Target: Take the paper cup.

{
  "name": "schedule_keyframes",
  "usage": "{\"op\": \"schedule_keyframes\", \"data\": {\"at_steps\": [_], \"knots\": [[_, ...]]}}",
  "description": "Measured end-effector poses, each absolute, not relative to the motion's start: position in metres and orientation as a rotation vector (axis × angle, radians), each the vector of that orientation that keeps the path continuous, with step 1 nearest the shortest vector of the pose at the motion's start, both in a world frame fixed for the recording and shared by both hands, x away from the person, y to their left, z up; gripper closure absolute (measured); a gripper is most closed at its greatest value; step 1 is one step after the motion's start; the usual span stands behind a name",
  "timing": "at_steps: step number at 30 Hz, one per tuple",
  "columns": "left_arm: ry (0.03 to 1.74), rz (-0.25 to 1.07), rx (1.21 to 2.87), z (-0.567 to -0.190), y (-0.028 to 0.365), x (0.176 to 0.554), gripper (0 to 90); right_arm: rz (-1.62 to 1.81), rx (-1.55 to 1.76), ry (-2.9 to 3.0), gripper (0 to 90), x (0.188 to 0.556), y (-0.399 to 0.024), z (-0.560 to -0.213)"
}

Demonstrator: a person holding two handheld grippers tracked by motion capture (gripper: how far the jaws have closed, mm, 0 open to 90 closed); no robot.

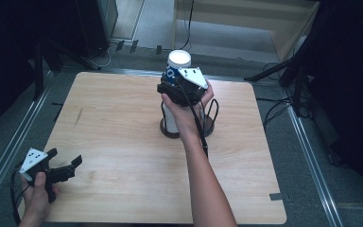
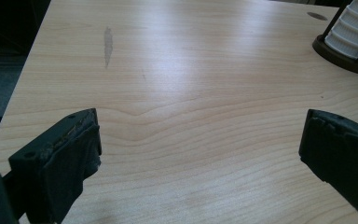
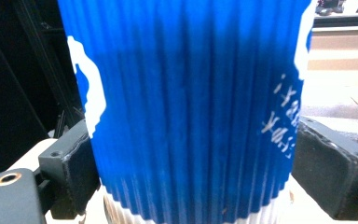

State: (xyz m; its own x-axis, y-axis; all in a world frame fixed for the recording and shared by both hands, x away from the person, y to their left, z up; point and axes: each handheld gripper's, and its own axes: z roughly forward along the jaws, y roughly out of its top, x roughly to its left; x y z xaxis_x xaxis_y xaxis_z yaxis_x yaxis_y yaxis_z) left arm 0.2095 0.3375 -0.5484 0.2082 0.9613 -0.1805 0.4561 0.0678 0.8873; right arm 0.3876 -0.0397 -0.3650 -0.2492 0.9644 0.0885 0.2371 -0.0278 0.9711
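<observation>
At lower left of the high view, the left hand-held gripper (image 1: 68, 166) rests released on the tabletop (image 1: 123, 123). Upper centre, the right hand-held gripper (image 1: 172, 82) grasps a blue ribbed cup (image 1: 176, 68), topmost of a white cup stack (image 1: 170, 118) in a wire holder (image 1: 211, 116).

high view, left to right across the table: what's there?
Left gripper → blue cup held in the right gripper, above the white cup stack → wire holder.
</observation>
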Motion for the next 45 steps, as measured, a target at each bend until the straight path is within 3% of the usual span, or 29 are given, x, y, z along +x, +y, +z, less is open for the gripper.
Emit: {"op": "schedule_keyframes", "data": {"at_steps": [8,45], "knots": [[1.392,0.668,1.538,-0.548,0.338,0.210,0.0,1.335,1.289,1.521,16.6,0.386,-0.038,-0.364],[1.383,0.665,1.533,-0.548,0.338,0.210,0.0,1.362,1.205,1.461,19.9,0.382,-0.030,-0.330]]}}
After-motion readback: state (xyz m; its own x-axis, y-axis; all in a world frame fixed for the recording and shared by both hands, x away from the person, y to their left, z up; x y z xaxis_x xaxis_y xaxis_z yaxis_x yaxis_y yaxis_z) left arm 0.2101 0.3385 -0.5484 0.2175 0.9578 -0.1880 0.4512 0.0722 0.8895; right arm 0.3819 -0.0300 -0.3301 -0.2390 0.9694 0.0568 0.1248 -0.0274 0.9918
